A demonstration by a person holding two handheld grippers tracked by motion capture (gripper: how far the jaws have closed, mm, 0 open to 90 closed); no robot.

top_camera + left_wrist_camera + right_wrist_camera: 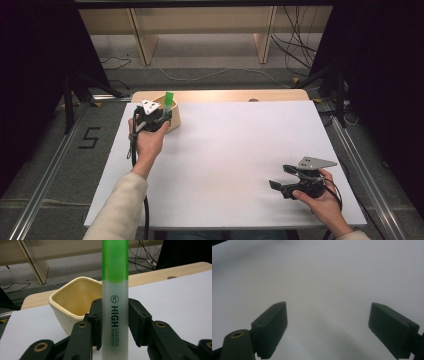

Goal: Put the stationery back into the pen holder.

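Highlighter (115, 305) pinched upright in the left gripper (115, 322), beside the cream cup (65, 312); not yet inside. Right gripper (328, 327) idles, jaws apart; drop-in remains.

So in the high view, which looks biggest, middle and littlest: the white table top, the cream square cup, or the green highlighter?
1. White table top
2. Cream square cup
3. Green highlighter

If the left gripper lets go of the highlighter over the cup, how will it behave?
The highlighter looks like stiff, smooth plastic, so it may slip if the left gripper loosens. It is tall and narrow, so it will probably lean on the rim of the cup rather than stand. It looks light, so it is unlikely to tip the cup.
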